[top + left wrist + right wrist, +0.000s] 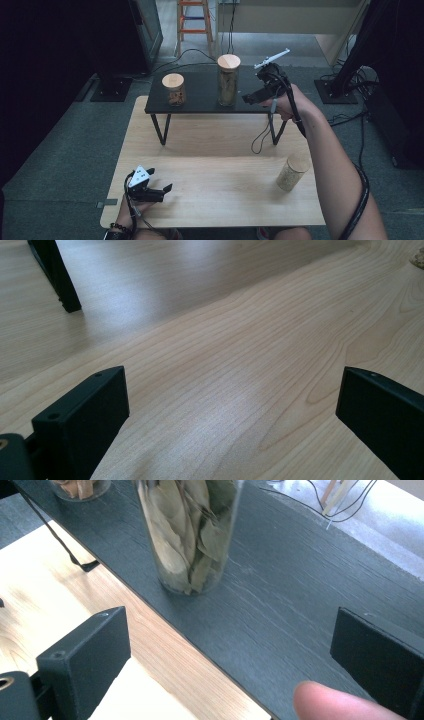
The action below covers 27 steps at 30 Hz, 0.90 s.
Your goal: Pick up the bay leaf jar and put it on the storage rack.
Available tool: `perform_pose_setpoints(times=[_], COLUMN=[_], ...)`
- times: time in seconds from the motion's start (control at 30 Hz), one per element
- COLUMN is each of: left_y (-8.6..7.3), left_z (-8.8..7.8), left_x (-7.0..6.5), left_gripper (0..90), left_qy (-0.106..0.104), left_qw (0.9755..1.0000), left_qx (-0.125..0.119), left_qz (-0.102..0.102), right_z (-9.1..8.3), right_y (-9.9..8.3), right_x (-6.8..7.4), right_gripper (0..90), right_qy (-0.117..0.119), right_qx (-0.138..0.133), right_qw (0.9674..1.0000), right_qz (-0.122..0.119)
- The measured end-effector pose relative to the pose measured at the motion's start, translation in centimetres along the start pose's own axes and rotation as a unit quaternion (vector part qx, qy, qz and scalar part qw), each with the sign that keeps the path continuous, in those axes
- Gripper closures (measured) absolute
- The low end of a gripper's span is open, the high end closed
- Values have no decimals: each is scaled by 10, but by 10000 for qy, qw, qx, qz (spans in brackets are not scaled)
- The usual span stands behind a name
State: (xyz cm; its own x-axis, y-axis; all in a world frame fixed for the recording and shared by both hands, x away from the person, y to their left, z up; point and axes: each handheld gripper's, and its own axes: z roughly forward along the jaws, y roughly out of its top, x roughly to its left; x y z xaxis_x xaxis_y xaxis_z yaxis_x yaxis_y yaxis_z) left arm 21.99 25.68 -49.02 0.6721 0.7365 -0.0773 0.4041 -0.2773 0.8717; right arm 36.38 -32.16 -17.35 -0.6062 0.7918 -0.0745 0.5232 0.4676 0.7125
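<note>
High view, left to right: we saw our left gripper (161, 190) resting low at the near left corner of the pale wooden table (215, 205), its grey three-cornered plate on top and a cable trailing back to the wrist. In the left gripper view its two black jaws stood wide apart with only bare wood grain between them, so we held nothing there.

Farther back, a low black shelf (200, 102) on thin legs stood on the table. On its left part sat a short jar (174, 89) with a wooden lid and brown pieces inside. Near the middle stood the tall jar of dried leaves (228, 79), upright, also capped with a round wooden lid.

Just right of that tall jar we held our right gripper (246, 98) above the shelf's right end, pointing toward the jar but apart from it. In the right gripper view the jaws were spread wide, the jar (186, 535) stood ahead of them and not between them, and a fingertip (335, 702) showed at the lower edge. Those tongs gripped nothing.

At the right of the table, nearer to us, a third jar (292, 172) with pale contents stood by itself, leaning a little in the picture, close to our right forearm.

We could read no brand, label or writing on any jar, lid or gripper.
</note>
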Motion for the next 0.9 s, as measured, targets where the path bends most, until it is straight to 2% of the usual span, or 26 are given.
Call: perform_pose_setpoints(times=[0.3, 0.9], left_y=[0, 0], left_z=[0, 0], left_x=[0, 0], left_gripper=[6, 6], left_qy=[0, -7], left_qw=[10000, 10000], left_qx=[0, 12], left_qz=[-4, 11], right_z=[-12, -32], right_y=[-21, -49], right_x=[-11, -17], right_gripper=[23, 21], right_qy=[-101, -234], right_qx=[30, 78], right_qw=[9998, 9996], right_qz=[169, 162])
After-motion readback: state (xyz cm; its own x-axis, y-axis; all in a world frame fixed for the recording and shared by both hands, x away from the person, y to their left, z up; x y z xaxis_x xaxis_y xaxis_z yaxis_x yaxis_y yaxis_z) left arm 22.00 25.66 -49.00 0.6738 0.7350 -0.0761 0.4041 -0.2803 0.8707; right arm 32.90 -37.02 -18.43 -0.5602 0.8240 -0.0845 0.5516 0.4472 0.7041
